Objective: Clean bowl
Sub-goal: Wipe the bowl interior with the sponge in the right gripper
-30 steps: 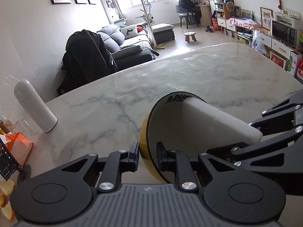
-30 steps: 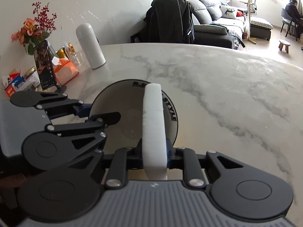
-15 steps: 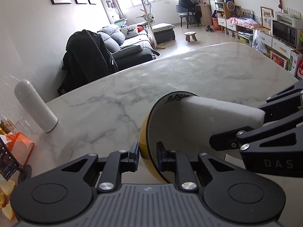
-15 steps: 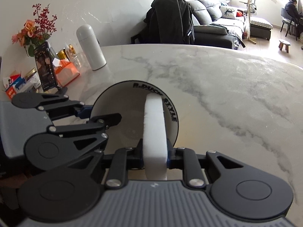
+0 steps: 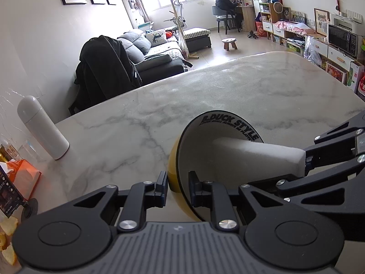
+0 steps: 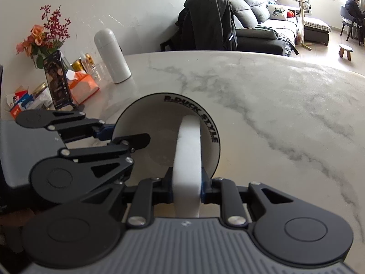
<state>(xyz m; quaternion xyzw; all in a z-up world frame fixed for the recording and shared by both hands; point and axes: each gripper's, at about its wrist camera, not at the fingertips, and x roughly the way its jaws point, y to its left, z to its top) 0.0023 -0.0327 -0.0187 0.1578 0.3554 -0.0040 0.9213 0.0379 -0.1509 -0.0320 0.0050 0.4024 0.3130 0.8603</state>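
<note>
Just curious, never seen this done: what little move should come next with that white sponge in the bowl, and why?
Probably sweep the sponge sideways round the inner wall. The left gripper pinches the bowl by its rim, tipped on edge, and the right gripper presses the sponge's tip inside, below the lettering.

Bowl (image 5: 198,159): we see yellow outside, white inside, black-lettered rim; tipped on edge above the table.
Sponge (image 6: 188,157): white block, end inside bowl.

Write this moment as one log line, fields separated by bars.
step: wiping | left gripper: shut on bowl rim, bowl tilted | right gripper: shut on sponge, sponge inside bowl
</note>
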